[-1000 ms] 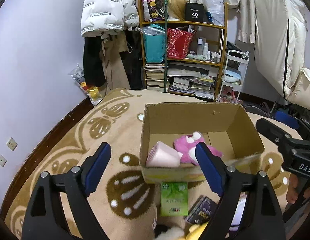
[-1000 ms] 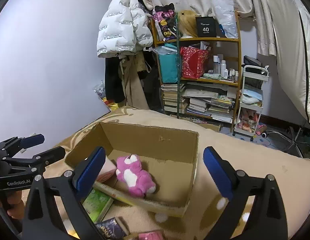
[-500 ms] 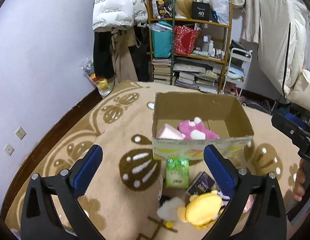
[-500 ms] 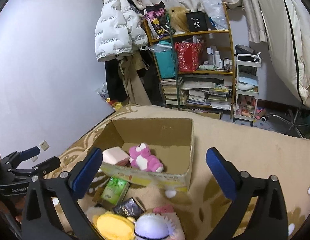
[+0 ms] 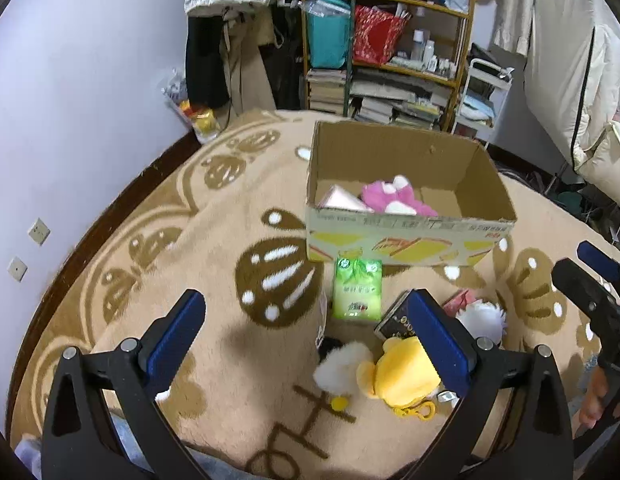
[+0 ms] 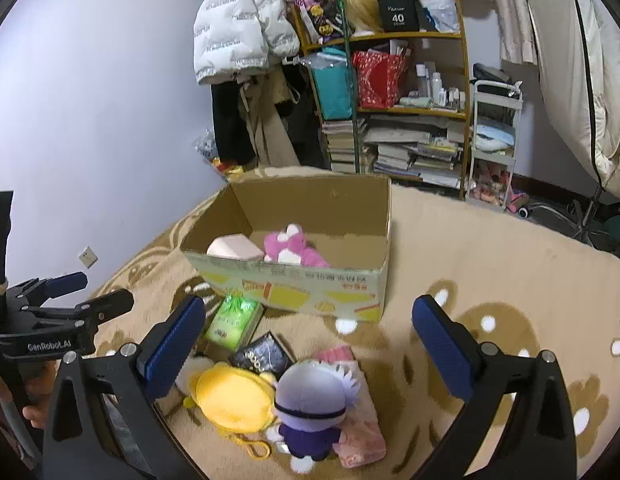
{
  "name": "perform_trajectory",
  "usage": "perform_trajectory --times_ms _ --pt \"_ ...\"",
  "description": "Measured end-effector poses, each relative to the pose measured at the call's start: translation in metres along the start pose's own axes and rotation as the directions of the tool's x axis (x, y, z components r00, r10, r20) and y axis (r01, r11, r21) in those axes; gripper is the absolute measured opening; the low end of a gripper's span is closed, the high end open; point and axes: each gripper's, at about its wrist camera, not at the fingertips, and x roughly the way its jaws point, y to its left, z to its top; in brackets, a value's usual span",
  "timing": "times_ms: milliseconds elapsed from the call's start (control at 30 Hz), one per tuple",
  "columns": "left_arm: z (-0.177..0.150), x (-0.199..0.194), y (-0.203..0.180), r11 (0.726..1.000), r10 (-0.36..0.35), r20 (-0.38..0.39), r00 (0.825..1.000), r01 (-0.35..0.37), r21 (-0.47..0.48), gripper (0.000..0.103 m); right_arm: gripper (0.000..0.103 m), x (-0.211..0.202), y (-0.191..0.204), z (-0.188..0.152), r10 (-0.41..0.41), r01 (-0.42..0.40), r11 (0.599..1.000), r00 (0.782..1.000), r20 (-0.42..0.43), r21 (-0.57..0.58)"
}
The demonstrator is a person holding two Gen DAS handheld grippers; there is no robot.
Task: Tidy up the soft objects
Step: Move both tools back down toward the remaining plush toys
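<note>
Pink plush (image 6: 291, 245) (boxed (image 6: 310, 196)), jaws wide

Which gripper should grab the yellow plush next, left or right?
Either could; slight edge to the right gripper: open, with the yellow plush and purple doll between its fingers. In the left view the plush sits off-centre by one finger.

An open cardboard box (image 6: 310, 292) stands on the carpet, holding a pink plush (image 6: 292, 246) beside a pale pink pack (image 6: 234, 247). Just in front of the box lie a yellow plush (image 6: 230, 398), a purple-and-white doll (image 6: 312, 404) face down, and a green packet (image 6: 233, 322).
</note>
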Motion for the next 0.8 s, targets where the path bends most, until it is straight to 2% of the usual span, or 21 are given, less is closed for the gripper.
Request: perform_trajectory --times_ms 367,633,800 --pt "-0.011 0.043 0.005 0.999 -0.028 -0.149 0.988 0.022 -0.046 0.100 0.103 0.026 -0.002 -0.017 -0.018 0.019 1.000 0.996 -0.091 0.011" --pt "-0.015 0.066 0.010 0.998 -0.029 -0.204 0.979 0.017 -0.057 0.100 0.103 0.047 -0.007 -0.024 -0.028 0.034 0.999 0.988 -0.152 0.038" --pt "-0.017 0.083 0.012 0.996 -0.051 -0.257 0.965 0.030 -0.083 0.100 0.103 0.060 -0.008 -0.031 -0.033 0.042 0.998 0.980 -0.195 0.043"
